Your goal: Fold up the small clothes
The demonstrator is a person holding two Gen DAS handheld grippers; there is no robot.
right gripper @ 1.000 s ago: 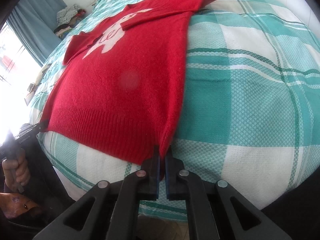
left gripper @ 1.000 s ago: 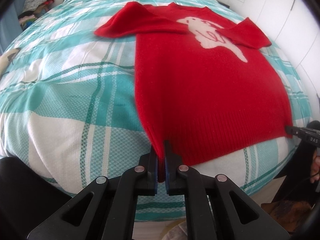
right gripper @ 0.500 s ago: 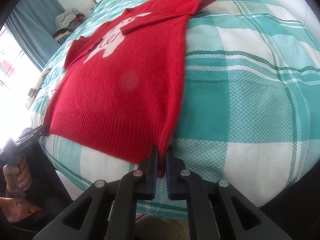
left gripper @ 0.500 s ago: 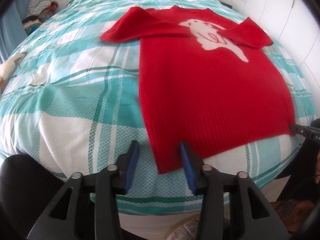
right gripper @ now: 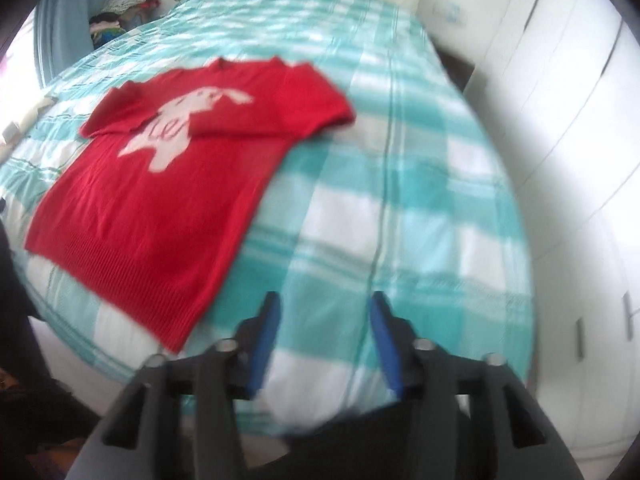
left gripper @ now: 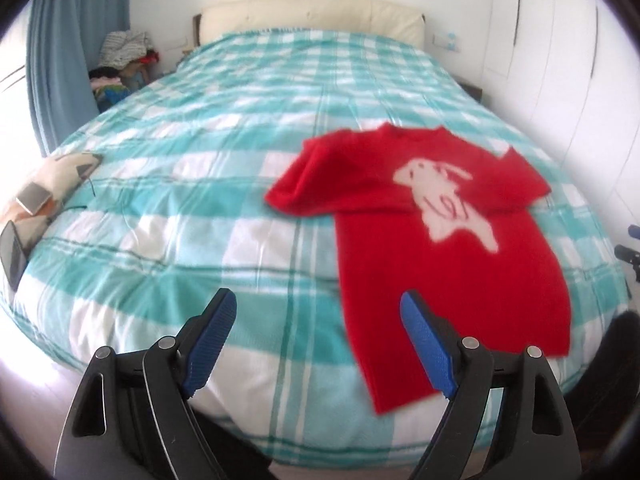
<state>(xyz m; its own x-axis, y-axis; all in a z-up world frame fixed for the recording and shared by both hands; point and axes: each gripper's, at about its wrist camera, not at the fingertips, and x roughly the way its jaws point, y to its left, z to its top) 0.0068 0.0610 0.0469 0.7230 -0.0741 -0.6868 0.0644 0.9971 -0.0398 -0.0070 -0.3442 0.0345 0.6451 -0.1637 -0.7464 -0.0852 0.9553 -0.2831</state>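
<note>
The red sweater (left gripper: 448, 256) lies flat on the checked bedspread (left gripper: 192, 200), both sleeves folded across its chest, partly hiding the white motif (left gripper: 444, 204). Left gripper (left gripper: 316, 312) gapes wide; right gripper (right gripper: 324, 312) is also spread, empty, though blurred.

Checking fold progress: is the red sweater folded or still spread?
Partly folded: the red sweater lies flat on the bed, both sleeves folded across the chest, body full length.
</note>
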